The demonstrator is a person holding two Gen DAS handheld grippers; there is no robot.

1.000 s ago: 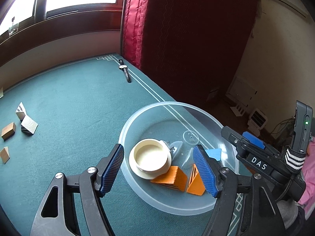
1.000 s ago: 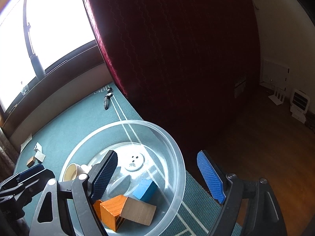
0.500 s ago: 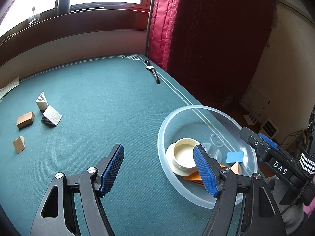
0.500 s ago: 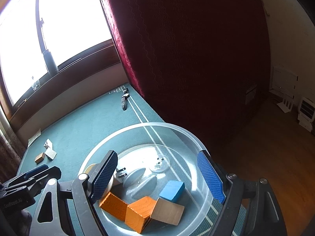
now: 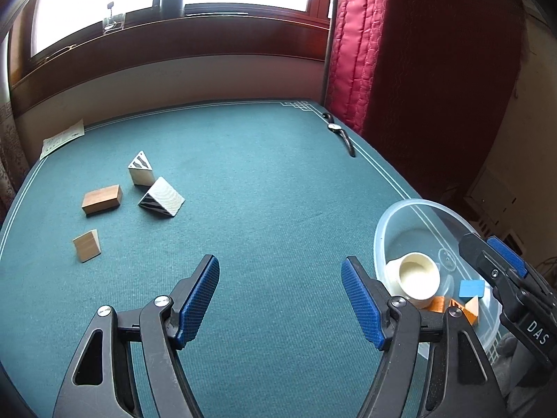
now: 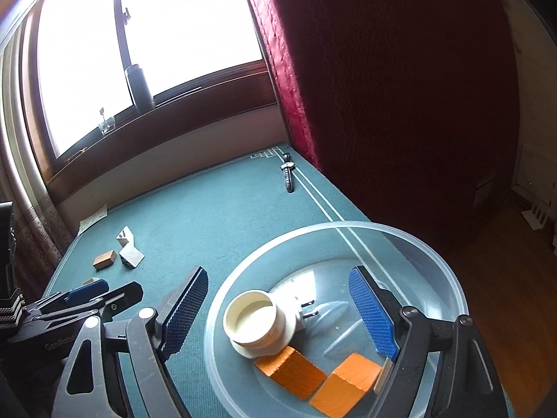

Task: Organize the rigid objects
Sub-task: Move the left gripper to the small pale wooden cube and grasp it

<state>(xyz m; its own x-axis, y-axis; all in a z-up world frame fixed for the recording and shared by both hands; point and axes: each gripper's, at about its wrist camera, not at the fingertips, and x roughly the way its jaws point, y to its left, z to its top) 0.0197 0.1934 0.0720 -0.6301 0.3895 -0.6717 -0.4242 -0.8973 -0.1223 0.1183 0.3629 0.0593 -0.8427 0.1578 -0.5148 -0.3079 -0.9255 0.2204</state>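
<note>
Wooden blocks lie far from the clear bowl. Both the left gripper and the right gripper are wide and empty. Reach the left one low over one block, straight on, and squeeze its flat sides.

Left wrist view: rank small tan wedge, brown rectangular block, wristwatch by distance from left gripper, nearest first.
From the left gripper:
1. Small tan wedge, near left on the cloth.
2. Brown rectangular block, farther back on the left.
3. Wristwatch, far right corner by the curtain.
</note>
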